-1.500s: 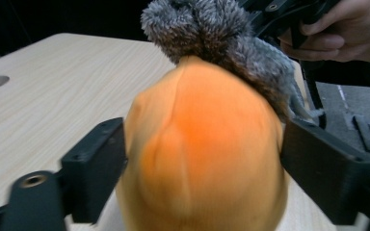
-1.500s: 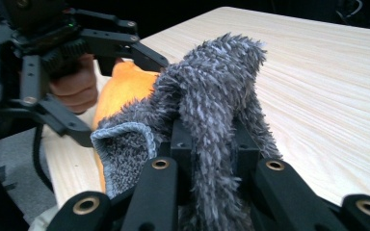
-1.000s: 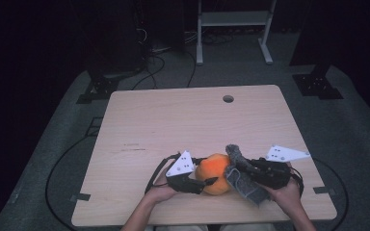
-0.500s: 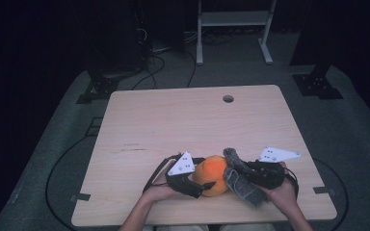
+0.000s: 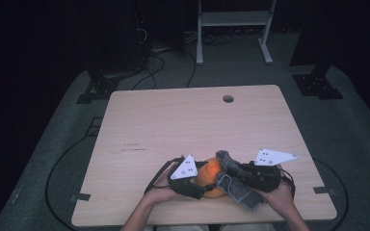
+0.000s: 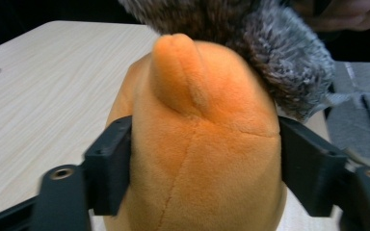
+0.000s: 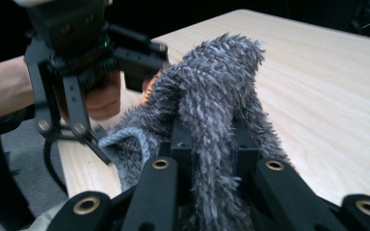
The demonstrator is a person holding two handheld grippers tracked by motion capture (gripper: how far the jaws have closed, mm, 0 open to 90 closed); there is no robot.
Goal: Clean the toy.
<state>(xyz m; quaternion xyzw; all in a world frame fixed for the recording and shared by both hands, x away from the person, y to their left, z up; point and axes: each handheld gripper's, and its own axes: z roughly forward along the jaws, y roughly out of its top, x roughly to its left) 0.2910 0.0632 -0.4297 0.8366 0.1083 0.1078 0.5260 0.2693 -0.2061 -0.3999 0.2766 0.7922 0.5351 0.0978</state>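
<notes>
An orange plush toy (image 5: 211,174) sits near the table's front edge. My left gripper (image 5: 205,183) has it between its jaws. In the left gripper view both pads press into the plush's (image 6: 197,144) sides, and the jaws have just been closing on it. My right gripper (image 5: 237,171) is shut on a grey fuzzy sock (image 5: 238,190). The sock (image 7: 207,96) bulges up between the right gripper's (image 7: 211,144) jaws. One end of the sock (image 6: 279,62) drapes over the top of the plush.
The wooden table (image 5: 183,130) has a small round hole (image 5: 228,98) near its far edge. A white metal frame (image 5: 233,29) and cables lie on the dark floor beyond. The person's hands hold both grippers at the front edge.
The right gripper and its sock have edged slightly left, towards the plush. The left gripper's jaws opened wider around the plush and then closed in a little.
</notes>
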